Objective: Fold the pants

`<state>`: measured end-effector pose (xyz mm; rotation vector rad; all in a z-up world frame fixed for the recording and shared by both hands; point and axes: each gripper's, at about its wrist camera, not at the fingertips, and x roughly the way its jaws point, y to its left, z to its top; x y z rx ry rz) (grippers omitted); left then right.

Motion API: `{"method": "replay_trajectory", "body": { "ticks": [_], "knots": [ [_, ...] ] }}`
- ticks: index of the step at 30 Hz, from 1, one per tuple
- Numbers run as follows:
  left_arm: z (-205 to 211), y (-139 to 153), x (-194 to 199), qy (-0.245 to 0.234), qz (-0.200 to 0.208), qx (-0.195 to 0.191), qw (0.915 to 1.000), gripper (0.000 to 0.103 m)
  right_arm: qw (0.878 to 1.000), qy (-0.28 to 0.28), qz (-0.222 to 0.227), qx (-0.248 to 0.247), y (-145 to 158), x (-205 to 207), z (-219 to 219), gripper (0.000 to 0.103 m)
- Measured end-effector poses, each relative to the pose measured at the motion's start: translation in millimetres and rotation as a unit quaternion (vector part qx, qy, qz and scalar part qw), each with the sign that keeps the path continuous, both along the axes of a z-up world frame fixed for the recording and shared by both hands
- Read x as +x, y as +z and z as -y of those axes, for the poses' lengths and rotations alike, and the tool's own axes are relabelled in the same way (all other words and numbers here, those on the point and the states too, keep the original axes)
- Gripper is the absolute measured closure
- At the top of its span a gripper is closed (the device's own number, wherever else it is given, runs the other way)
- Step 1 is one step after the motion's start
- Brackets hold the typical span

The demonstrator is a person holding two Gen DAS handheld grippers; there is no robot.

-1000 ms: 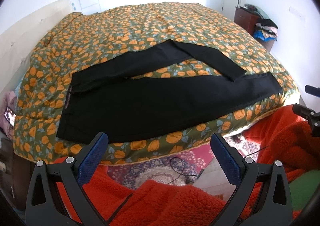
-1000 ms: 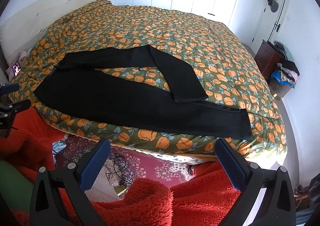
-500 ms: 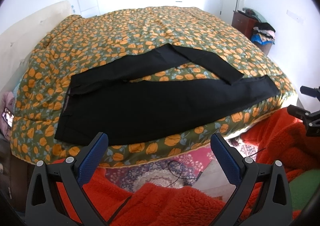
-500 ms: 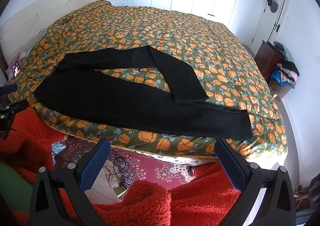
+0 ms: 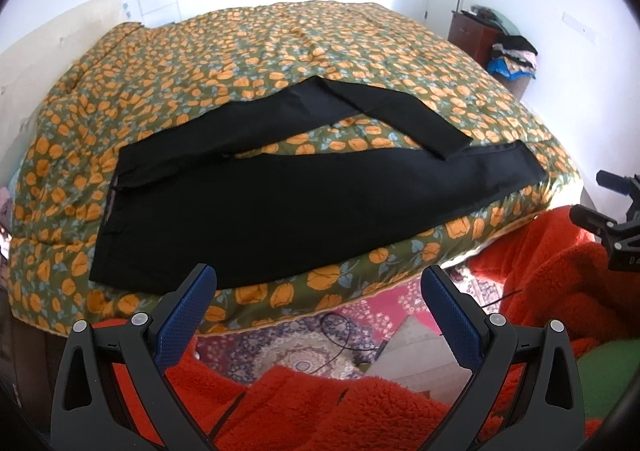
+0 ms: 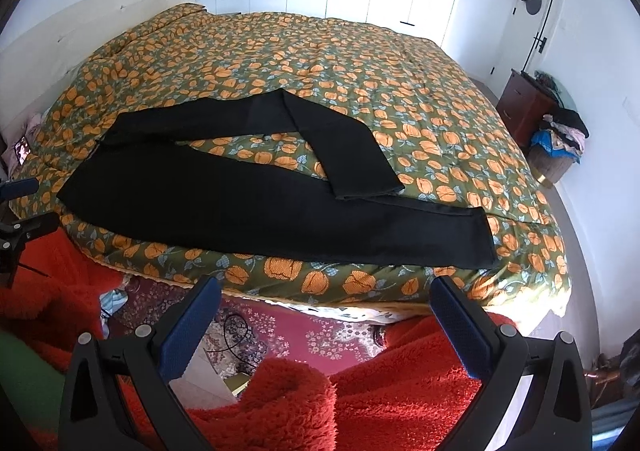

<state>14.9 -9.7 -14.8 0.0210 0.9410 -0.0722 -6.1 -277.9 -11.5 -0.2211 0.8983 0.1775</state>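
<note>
Both tongs, left tongs (image 5: 316, 287) and right tongs (image 6: 324, 299), open and empty, edged closer to pants (image 5: 304, 203) across frame centre on bed (image 5: 248, 51); first grasp pending.

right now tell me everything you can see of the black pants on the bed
The black pants are plain, matte, smooth cloth lying flat on the floral quilt near the bed's front edge. One leg runs straight along that edge; the other is bent back, its hem resting on the straight leg. Waistband at the headboard end. Neither hand-held gripper touches them.
</note>
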Motion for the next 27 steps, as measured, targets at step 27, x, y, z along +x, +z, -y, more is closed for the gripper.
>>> {"method": "replay_trajectory", "body": {
  "ticks": [27],
  "knots": [
    [-2,1,-4,0.009,0.013,0.007,0.9998,0.001,0.999,0.052,-0.006,-0.010,-11,6,-24,0.000]
  ]
}}
